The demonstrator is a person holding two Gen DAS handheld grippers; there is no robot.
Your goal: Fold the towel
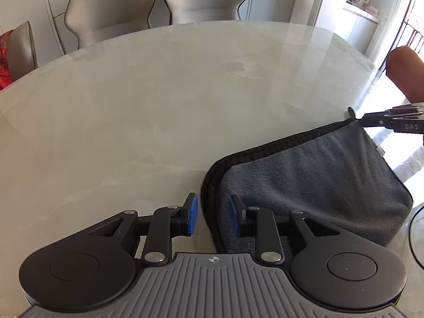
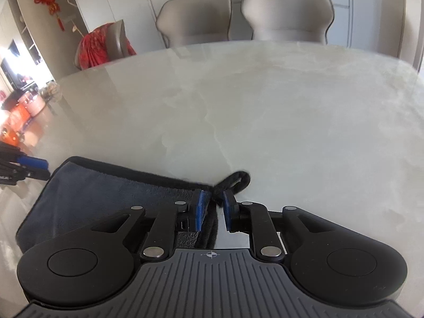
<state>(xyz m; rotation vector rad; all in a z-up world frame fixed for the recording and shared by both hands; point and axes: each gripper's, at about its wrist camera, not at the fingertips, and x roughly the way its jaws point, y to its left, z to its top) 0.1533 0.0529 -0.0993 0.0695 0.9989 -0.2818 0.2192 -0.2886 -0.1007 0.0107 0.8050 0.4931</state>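
A grey towel [image 1: 312,175] with black trim lies folded on the pale marble table [image 1: 159,100]. My left gripper [image 1: 212,213] is open, its blue pads astride the towel's left black edge, not closed on it. My right gripper [image 2: 214,206] is open over the towel's [image 2: 106,196] far right corner, beside the black hanging loop [image 2: 237,181]. The right gripper's tip also shows in the left wrist view [image 1: 363,120] at that corner. The left gripper's blue tip shows in the right wrist view [image 2: 34,163] at the towel's left side.
Two grey chairs [image 1: 148,8] stand behind the table's far edge. A chair draped in red cloth [image 2: 102,45] is at the far left. A forearm [image 1: 405,74] shows at the right. A thin black cable [image 1: 413,233] curves beside the towel.
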